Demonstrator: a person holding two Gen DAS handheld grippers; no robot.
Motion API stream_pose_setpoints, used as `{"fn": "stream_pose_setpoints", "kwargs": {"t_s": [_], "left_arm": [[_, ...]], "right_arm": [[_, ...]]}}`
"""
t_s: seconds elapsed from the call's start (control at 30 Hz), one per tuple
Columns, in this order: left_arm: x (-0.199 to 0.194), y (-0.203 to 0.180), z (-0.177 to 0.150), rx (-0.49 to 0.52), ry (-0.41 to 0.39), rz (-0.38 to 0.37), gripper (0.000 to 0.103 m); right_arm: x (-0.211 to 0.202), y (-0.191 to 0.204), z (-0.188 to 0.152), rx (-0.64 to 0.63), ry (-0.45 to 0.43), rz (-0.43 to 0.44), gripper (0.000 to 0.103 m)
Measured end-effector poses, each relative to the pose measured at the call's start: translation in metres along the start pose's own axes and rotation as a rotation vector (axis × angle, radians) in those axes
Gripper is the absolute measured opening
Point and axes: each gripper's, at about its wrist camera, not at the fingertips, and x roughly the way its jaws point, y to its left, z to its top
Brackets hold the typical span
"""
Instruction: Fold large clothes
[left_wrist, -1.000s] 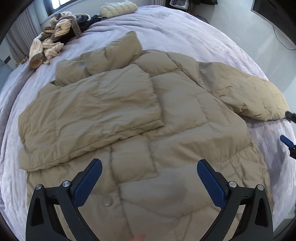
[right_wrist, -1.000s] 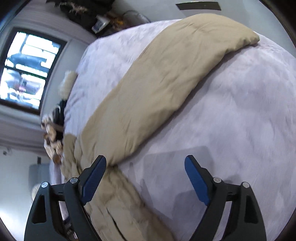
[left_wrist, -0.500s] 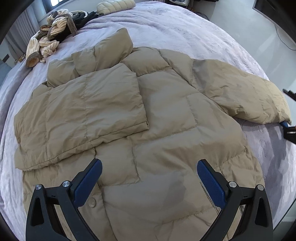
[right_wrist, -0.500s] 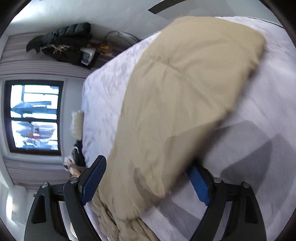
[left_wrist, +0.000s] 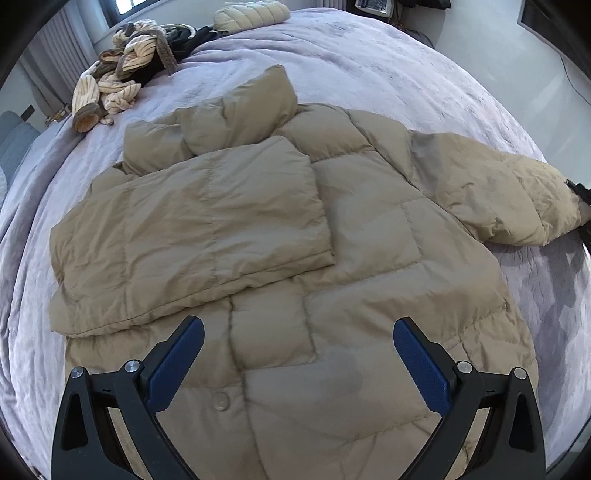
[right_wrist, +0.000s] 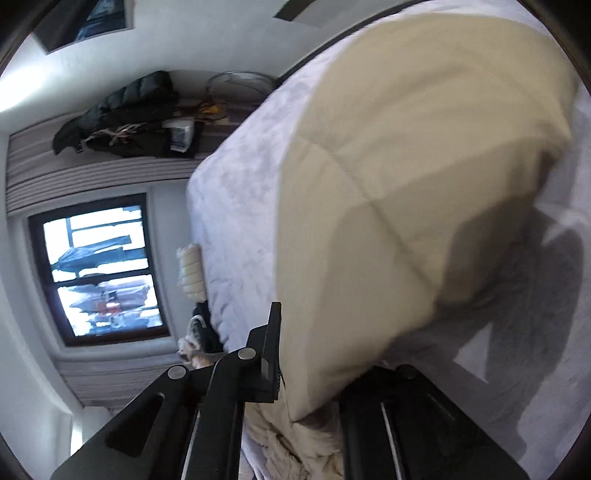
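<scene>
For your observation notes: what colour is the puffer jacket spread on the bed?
Tan, a plain beige; the puffer jacket shows best in the left wrist view.

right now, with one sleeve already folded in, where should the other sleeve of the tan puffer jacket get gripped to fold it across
Grip the outstretched sleeve at its cuff end, coming from the outer side of the bed. It lies straight out from the puffer jacket, so the cuff is its free end. The right gripper has just been closing there and is clamped on that cuff. The left gripper hangs open over the hem.
</scene>
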Motion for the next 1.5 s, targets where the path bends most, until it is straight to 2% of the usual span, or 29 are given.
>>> {"fn": "stream_pose_setpoints", "kwargs": {"t_s": [0.2, 0.4, 0.53, 0.7, 0.87, 0.97, 1.13, 1.27, 1.3, 1.37, 1.4, 1.43, 1.5], "left_arm": [[-0.005, 0.024, -0.001, -0.004, -0.026, 0.013, 0.103], [-0.007, 0.056, -0.007, -0.029, -0.034, 0.028, 0.103], [-0.007, 0.080, -0.014, -0.043, -0.041, 0.044, 0.103], [-0.009, 0.120, -0.026, -0.101, -0.042, 0.059, 0.103], [-0.009, 0.166, -0.039, -0.179, -0.042, 0.095, 0.103], [-0.007, 0.190, -0.043, -0.244, -0.045, 0.096, 0.103], [-0.001, 0.211, -0.048, -0.286, -0.050, 0.100, 0.103], [0.003, 0.217, -0.048, -0.310, -0.057, 0.087, 0.103], [0.003, 0.219, -0.049, -0.314, -0.059, 0.084, 0.103], [0.004, 0.220, -0.048, -0.320, -0.061, 0.075, 0.103], [0.004, 0.221, -0.047, -0.322, -0.061, 0.073, 0.103], [0.004, 0.222, -0.046, -0.324, -0.061, 0.068, 0.103], [0.004, 0.224, -0.045, -0.329, -0.064, 0.059, 0.103]], "right_arm": [[0.015, 0.057, -0.028, -0.173, 0.052, 0.040, 0.009], [0.042, 0.125, -0.084, -0.392, 0.152, 0.073, 0.009], [0.073, 0.169, -0.142, -0.554, 0.249, 0.087, 0.009], [0.122, 0.203, -0.242, -0.813, 0.371, 0.032, 0.009], [0.169, 0.195, -0.331, -0.990, 0.474, -0.076, 0.009], [0.195, 0.165, -0.365, -1.007, 0.518, -0.144, 0.009], [0.221, 0.116, -0.392, -1.028, 0.552, -0.279, 0.009], [0.225, 0.093, -0.395, -1.011, 0.545, -0.377, 0.010], [0.224, 0.093, -0.394, -1.005, 0.543, -0.389, 0.014], [0.218, 0.099, -0.393, -0.991, 0.546, -0.389, 0.039], [0.213, 0.102, -0.394, -0.983, 0.544, -0.381, 0.063], [0.207, 0.106, -0.393, -0.974, 0.539, -0.369, 0.071], [0.191, 0.113, -0.386, -0.955, 0.507, -0.356, 0.071]]}}
